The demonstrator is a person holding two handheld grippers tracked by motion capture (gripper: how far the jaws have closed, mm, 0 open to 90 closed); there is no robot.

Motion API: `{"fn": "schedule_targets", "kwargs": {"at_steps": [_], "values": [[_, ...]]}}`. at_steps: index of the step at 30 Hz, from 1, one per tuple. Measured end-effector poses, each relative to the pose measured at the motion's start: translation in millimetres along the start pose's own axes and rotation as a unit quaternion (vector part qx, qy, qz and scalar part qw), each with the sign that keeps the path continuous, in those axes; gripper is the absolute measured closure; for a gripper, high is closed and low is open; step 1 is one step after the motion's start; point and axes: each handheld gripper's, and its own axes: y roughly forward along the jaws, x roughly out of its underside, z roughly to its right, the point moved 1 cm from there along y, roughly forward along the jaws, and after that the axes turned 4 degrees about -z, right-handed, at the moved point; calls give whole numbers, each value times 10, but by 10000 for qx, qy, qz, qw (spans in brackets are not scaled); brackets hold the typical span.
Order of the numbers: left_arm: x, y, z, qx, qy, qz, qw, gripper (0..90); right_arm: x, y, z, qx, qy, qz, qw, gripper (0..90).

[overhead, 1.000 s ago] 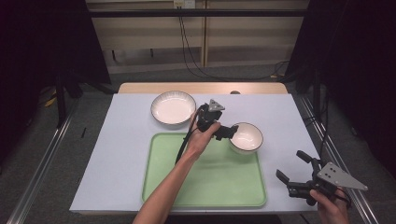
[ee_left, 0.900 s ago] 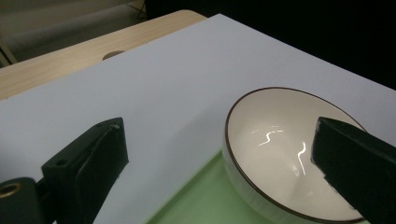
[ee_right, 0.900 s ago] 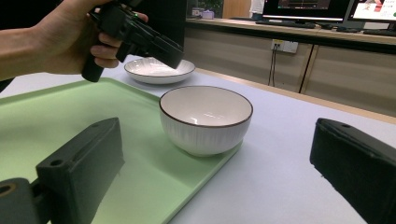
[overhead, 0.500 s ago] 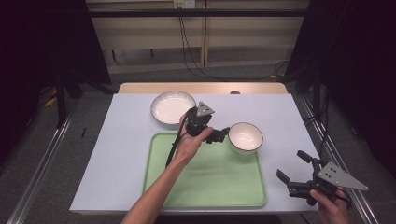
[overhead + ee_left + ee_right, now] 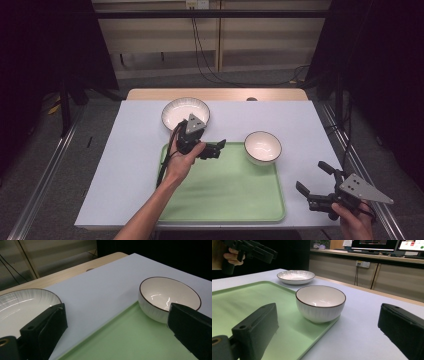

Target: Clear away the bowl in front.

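Bowl [image 5: 263, 146] sits apart, ahead of empty, spread left claw [image 5: 216, 149]; right claw [image 5: 314, 181] spread.

So there's a flat light-green plastic tray [image 5: 225, 192] on the white-covered table [image 5: 125, 165]. A small white bowl with a dark rim [image 5: 263, 147] sits on the tray's far right corner. A wide shallow white plate [image 5: 179, 108] sits just beyond. The left gripper [image 5: 216, 148] hovers over the tray's far left edge, jaws apart. The right gripper [image 5: 314, 178] hangs off the table's near right corner, jaws spread too.
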Motion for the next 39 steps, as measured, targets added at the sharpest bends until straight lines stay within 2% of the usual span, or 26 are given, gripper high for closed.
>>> {"fn": "schedule_targets", "kwargs": {"at_steps": [4,12,13,15,20,22,24,26,28,30,33,39], "values": [[74,-127,-47,-105,-159,80,9998,28,-1,1,-3,-11,-7,-1,10000,24],[220,-347,-116,-384,-217,170,9989,27,0,4,-2,-1,-17,-5,10000,24],[246,-377,-122,-469,-237,177,9985,26,0,5,-2,-8,-20,-4,10000,24],[287,-414,-127,-480,-331,201,9981,27,0,4,-2,2,-19,-5,10000,24],[401,-549,-139,-553,-406,230,9974,23,1,4,-1,12,3,-20,10000,24],[447,-601,-155,-492,-350,181,9980,20,1,3,-1,11,-20,-25,10000,24],[481,-649,-160,-556,-398,208,9974,22,-2,8,-1,-6,-43,-6,10000,24],[515,-693,-156,-570,-319,208,9976,23,-4,3,-13,-12,-8,-25,10000,24],[554,-745,-143,-602,-353,256,9972,25,-4,1,-15,20,-12,-19,10000,24],[591,-810,-147,-634,-324,196,9973,23,0,1,-7,20,-17,-39,10000,24],[639,-918,-144,-743,-345,218,9964,25,-1,7,-4,37,-49,-29,10000,24],[793,-1074,-195,-909,-587,302,9937,24,-3,19,-14,40,-62,-27,10000,24]]}}
